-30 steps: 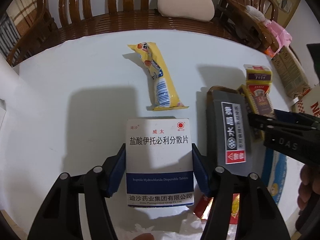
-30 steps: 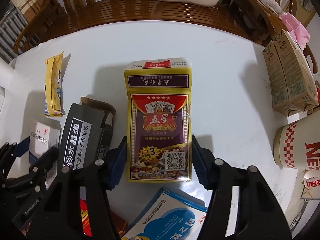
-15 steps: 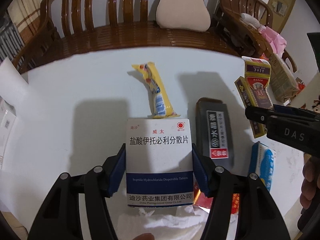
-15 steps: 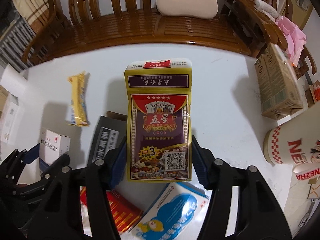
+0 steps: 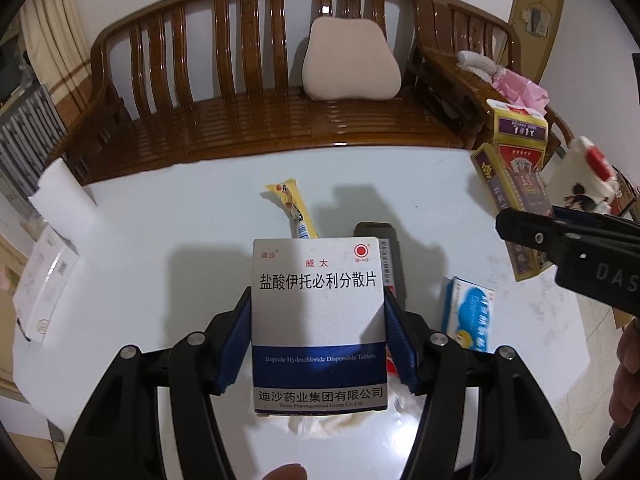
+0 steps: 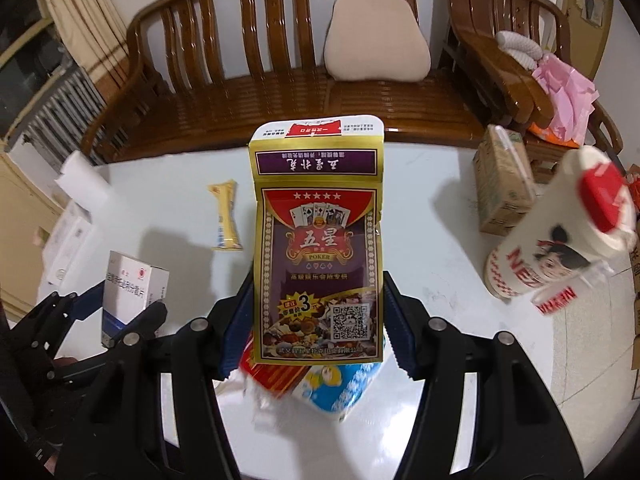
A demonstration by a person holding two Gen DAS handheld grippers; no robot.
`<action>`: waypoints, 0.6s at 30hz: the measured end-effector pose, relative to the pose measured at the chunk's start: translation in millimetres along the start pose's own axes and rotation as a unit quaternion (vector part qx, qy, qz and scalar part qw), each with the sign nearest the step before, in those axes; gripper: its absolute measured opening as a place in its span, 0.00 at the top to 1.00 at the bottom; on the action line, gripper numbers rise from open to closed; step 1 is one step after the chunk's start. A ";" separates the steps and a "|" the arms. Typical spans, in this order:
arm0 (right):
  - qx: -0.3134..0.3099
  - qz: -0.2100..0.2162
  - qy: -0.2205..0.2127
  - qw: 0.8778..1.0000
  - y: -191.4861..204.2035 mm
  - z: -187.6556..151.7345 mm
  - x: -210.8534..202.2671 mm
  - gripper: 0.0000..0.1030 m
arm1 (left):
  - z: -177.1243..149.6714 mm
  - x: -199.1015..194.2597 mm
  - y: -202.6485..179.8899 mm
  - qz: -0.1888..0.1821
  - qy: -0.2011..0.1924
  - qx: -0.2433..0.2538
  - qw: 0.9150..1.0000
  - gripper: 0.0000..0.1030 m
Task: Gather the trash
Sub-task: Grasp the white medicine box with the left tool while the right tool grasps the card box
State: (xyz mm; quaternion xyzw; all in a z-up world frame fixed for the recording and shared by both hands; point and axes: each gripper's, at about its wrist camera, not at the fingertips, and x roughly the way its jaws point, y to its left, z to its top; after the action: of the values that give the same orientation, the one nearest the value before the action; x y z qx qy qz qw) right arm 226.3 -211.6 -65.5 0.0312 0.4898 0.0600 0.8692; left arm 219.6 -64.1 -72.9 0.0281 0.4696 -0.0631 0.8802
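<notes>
My left gripper (image 5: 318, 340) is shut on a white and blue medicine box (image 5: 318, 304) and holds it above the white table (image 5: 180, 220). My right gripper (image 6: 316, 328) is shut on a gold and purple playing-card box (image 6: 316, 240), also lifted above the table. The card box shows at the right of the left wrist view (image 5: 516, 176), the medicine box at the left of the right wrist view (image 6: 132, 300). On the table lie a yellow snack wrapper (image 5: 294, 210), a dark grey box (image 5: 390, 252), a blue and white box (image 5: 470, 312), a red box (image 6: 268, 376) and crumpled white tissue (image 5: 320, 420).
A wooden bench (image 5: 248, 112) with a beige cushion (image 5: 352, 64) stands behind the table. A white and red paper cup (image 6: 560, 232) and a brown carton (image 6: 504, 184) are at the table's right. White boxes (image 5: 44, 292) lie at the left edge.
Both grippers have risen and pulled back from the table with their boxes. The items on the table look smaller and farther below.
</notes>
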 end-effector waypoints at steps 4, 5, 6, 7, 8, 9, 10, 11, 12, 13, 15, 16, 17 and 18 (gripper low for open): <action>-0.003 0.004 -0.020 1.000 0.8 -13.4 -34.4 0.44 | -8.4 -28.7 -7.9 0.000 -0.016 0.008 1.000 0.43; -0.003 0.004 -0.024 1.000 0.2 -17.2 -41.1 0.44 | -11.7 -35.3 -9.5 -0.002 -0.019 0.010 1.000 0.43; -0.002 0.004 -0.027 1.000 -0.6 -19.9 -46.8 0.44 | -14.9 -40.8 -10.9 -0.003 -0.022 0.010 1.000 0.43; 0.001 0.005 -0.030 1.000 -3.0 -23.9 -53.2 0.44 | -19.5 -48.1 -12.7 -0.004 -0.025 0.010 1.000 0.43; 0.004 0.006 -0.033 0.999 -5.4 -27.8 -58.9 0.44 | -22.5 -52.6 -14.1 -0.007 -0.027 0.011 1.000 0.43; 0.005 0.005 -0.034 0.999 -4.6 -30.4 -62.6 0.44 | -26.7 -58.6 -16.1 -0.009 -0.029 0.012 0.999 0.43; 0.007 0.003 -0.035 0.999 -5.8 -34.5 -67.0 0.44 | -30.1 -62.3 -17.7 -0.009 -0.030 0.013 0.999 0.43; 0.010 0.001 -0.035 0.999 -8.4 -39.5 -71.4 0.44 | -33.7 -66.5 -19.7 -0.009 -0.032 0.015 0.999 0.43; 0.011 0.000 -0.036 0.999 -9.1 -44.4 -75.3 0.44 | -36.4 -69.6 -21.8 -0.010 -0.033 0.016 0.999 0.43; 0.012 -0.001 -0.036 0.999 -10.5 -49.0 -78.2 0.44 | -39.8 -73.5 -23.0 -0.012 -0.033 0.015 0.999 0.43; 0.016 -0.002 -0.038 0.999 -13.5 -55.8 -84.8 0.44 | -45.6 -79.4 -25.5 -0.014 -0.035 0.018 0.999 0.43; 0.017 -0.001 -0.038 0.999 -14.2 -58.5 -86.4 0.44 | -49.7 -83.5 -27.7 -0.013 -0.037 0.021 0.999 0.43; 0.018 0.000 -0.038 0.999 -14.5 -62.0 -88.6 0.44 | -51.4 -85.9 -28.8 -0.013 -0.038 0.023 0.999 0.43; 0.019 0.002 -0.038 0.999 -14.9 -66.4 -91.8 0.44 | -54.3 -88.7 -30.0 -0.012 -0.040 0.025 0.999 0.43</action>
State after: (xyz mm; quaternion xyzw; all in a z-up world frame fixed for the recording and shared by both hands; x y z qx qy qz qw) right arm 123.5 -239.1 -23.8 0.0507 0.4571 0.0513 0.8865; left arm 121.9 -80.4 -29.2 0.0416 0.4324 -0.0862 0.8966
